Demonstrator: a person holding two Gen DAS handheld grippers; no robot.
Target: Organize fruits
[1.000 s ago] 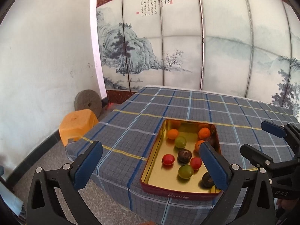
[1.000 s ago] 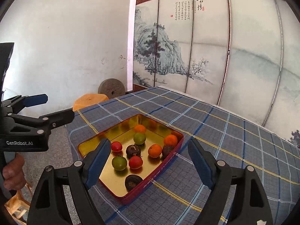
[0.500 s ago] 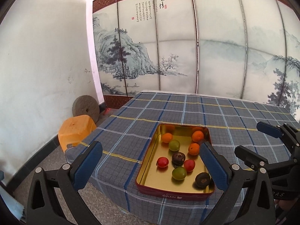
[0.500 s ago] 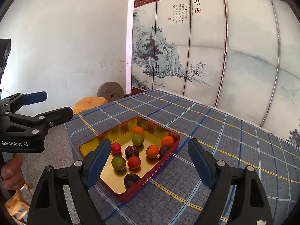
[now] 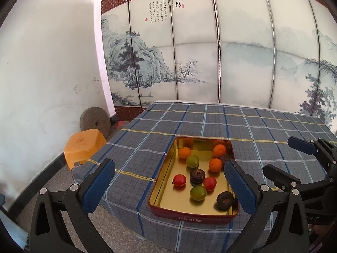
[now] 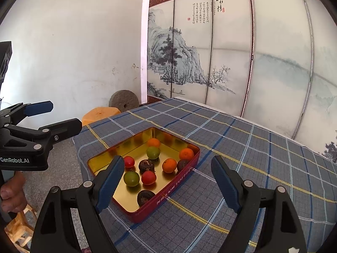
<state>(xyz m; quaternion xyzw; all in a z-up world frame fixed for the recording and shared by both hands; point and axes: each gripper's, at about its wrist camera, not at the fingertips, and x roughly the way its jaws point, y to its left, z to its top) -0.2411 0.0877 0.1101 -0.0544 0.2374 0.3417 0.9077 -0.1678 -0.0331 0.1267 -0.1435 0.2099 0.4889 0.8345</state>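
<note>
A red tin (image 5: 189, 213) with a gold inside sits near the front left corner of the checked table. It holds several small fruits: oranges (image 5: 215, 165), green ones (image 5: 198, 192), red ones (image 5: 179, 180) and dark brown ones (image 5: 197, 175). My left gripper (image 5: 168, 162) hangs open in front of the tin, above the table's edge, holding nothing. My right gripper (image 6: 166, 159) is open too, to the right of the tin (image 6: 168, 194) and short of it, with nothing between its fingers. Each gripper shows in the other's view: right gripper (image 5: 278, 155), left gripper (image 6: 64, 115).
A blue-grey checked cloth (image 5: 189, 122) covers the table. A painted folding screen (image 5: 210, 52) stands behind it. On the floor to the left are an orange plastic stool (image 5: 84, 147) and a round millstone (image 5: 94, 122) against the white wall. A hand (image 6: 12, 191) holds the left gripper's handle.
Both grippers have drawn back and up from the table, so the tin looks smaller and farther off. Their fingers stay open, and the fruits have not moved.
</note>
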